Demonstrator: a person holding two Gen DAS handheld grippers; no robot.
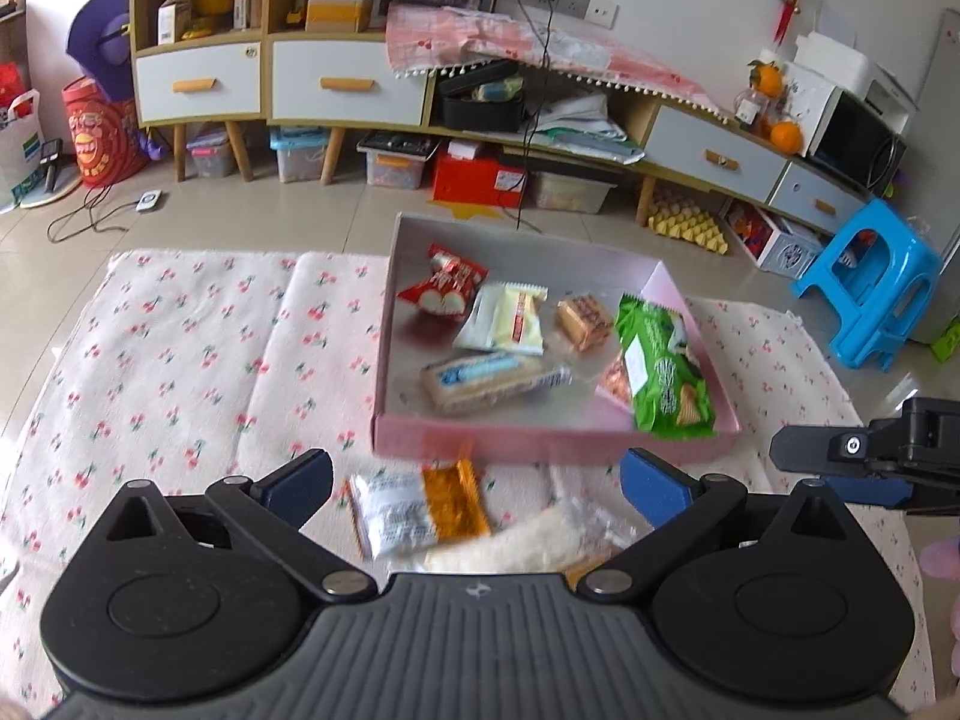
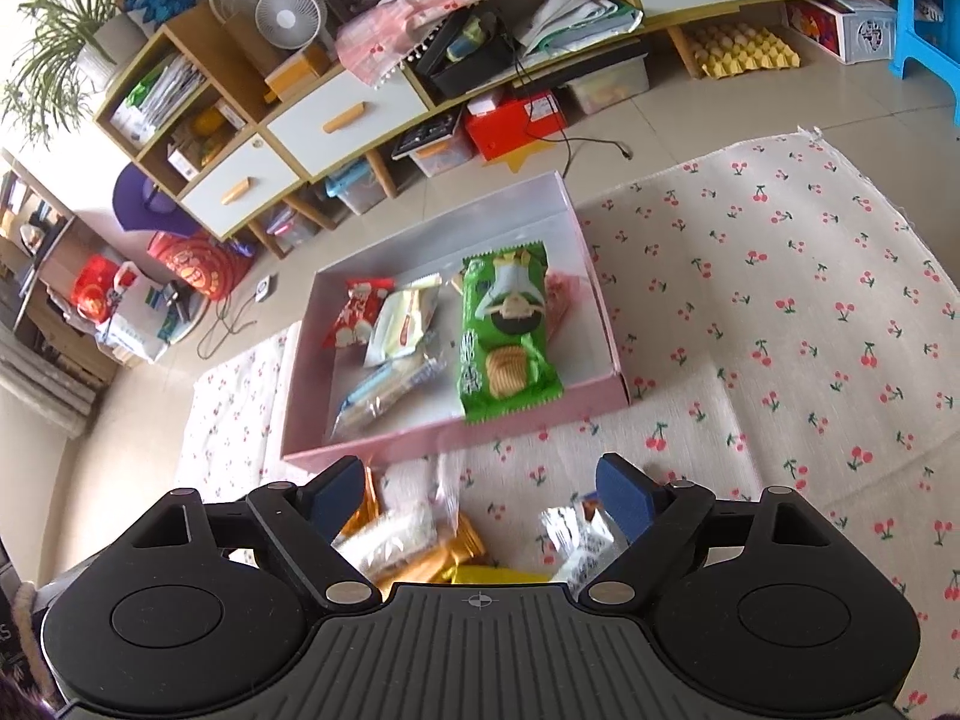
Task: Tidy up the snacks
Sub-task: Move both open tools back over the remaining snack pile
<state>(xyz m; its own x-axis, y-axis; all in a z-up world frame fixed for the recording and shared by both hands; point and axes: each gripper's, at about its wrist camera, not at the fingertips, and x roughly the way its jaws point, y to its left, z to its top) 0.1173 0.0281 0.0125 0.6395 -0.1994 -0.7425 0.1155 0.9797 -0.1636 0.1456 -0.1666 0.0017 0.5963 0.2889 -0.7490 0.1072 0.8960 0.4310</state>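
The pink box is the landmark here: it sits on the cherry-print cloth and already holds several snacks, among them the green cracker pack lying against the box's right wall with its long axis running from the near wall toward the far one. The snacks left to sort lie on the cloth just outside the box's near wall. The left hand-held gripper hangs over them with its jaws spread wide and nothing between the pads; the white-and-orange packet lies directly below the gap, its long axis roughly across the jaw line, with a pale clear-wrapped packet beside it. The right hand-held gripper is also released and empty, over the same loose pile, with a silver-white packet near its right finger. Judging from this, the left one is better placed for the white-and-orange packet, and the carry to the box is short, straight ahead over the near wall.
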